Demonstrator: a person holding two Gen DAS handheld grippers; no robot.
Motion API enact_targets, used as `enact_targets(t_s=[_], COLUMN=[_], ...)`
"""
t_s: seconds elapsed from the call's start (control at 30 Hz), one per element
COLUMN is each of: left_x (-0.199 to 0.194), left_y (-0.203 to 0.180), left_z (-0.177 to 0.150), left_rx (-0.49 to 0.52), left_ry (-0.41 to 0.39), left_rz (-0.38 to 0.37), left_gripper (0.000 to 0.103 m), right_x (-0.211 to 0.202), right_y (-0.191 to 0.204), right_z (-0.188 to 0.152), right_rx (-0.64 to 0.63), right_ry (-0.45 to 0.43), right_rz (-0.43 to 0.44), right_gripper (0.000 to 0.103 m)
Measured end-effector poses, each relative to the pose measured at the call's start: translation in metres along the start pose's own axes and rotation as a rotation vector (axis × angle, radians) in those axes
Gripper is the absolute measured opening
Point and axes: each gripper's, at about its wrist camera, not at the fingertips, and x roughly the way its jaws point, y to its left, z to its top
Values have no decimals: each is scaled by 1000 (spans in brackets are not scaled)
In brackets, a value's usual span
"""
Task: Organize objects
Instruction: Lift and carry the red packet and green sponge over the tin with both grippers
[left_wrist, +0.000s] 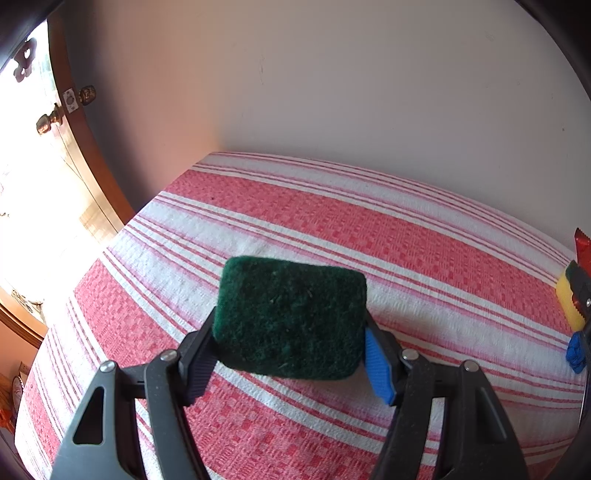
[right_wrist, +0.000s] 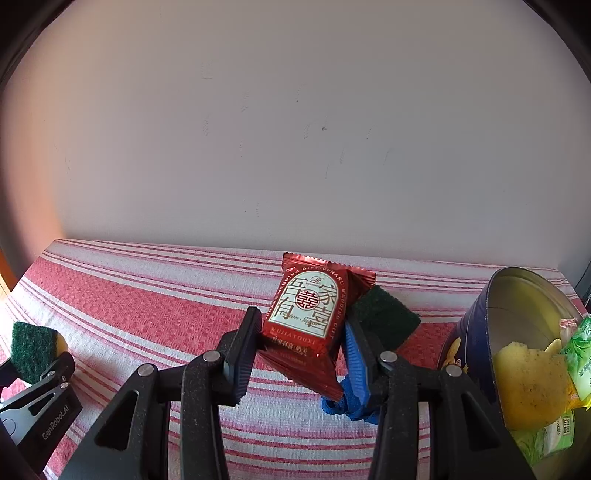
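Stowed at this point — a yellow sponge (right_wrist: 528, 384) and green packets (right_wrist: 578, 350) lay inside the tilted blue tin (right_wrist: 476, 332) at the counter's (right_wrist: 129, 295) right end. Outstanding: the left tongs (left_wrist: 291, 332) clamped a green scouring sponge (left_wrist: 291, 317) above the striped cloth, the right tongs (right_wrist: 301, 343) gripped a red snack packet (right_wrist: 306, 317) — another green-topped sponge (right_wrist: 384, 321) rested just behind.

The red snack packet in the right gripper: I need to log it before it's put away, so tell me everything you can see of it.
The red snack packet is a glossy foil pouch with serrated, crimped ends and a pale arch-shaped label bearing red Chinese characters and gold lettering. It looks sealed. The right gripper clamps its sides, holding it tilted above the striped cloth, crimped top end toward the wall. A second red pouch seems to sit beneath it.
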Motion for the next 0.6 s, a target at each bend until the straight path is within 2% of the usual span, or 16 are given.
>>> enact_targets(t_s=[0.3,0.6], left_x=[-11,-26], left_y=[2,4], left_z=[2,10], left_rx=[-28,-33], left_ry=[-45,-127], left_rz=[1,-7], left_gripper=[69,69], right_x=[-32,-65], right_y=[-20,-34], right_z=[-13,-18], right_rx=[76,103], right_ry=[-126,-190], right_rz=[62,112], right_gripper=[46,46])
